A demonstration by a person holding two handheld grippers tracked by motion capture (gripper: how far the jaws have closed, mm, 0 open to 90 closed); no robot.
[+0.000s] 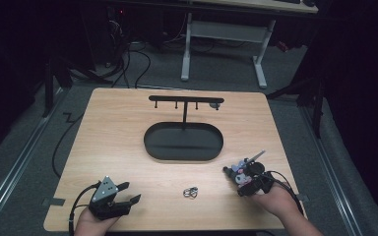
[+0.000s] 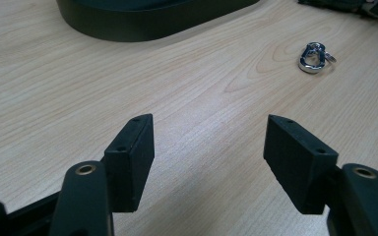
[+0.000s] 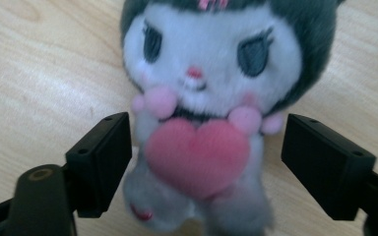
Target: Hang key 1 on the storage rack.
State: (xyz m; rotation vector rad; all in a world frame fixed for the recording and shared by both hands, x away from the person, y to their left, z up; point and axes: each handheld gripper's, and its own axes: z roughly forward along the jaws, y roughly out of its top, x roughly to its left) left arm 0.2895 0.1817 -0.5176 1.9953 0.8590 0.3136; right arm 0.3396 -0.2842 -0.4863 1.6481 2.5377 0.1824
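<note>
**Right claw straddling the plush toy near the bench's right edge**

The plush toy (image 3: 202,123) is lying face up on the bench (image 1: 118,132), at about four o'clock from the black oval stand (image 1: 183,141). It is showing a white face under a dark grey hood, a pink bow on top, pink pom-poms at the neck and a big pink heart against its grey body. The right claw (image 1: 236,176) is sitting around it with its jaws standing fairly wide; the left one is just beside the toy's side and the right one is a little apart, so nothing is being squeezed.

The toy is lying close to the bench's right edge, with little room at three o'clock. Bare wood is stretching toward nine o'clock, where a small silver clasp (image 2: 315,58) is lying alone. The left claw (image 1: 128,192) is resting wide and empty near the front edge at seven o'clock, well apart from the clasp.
</note>
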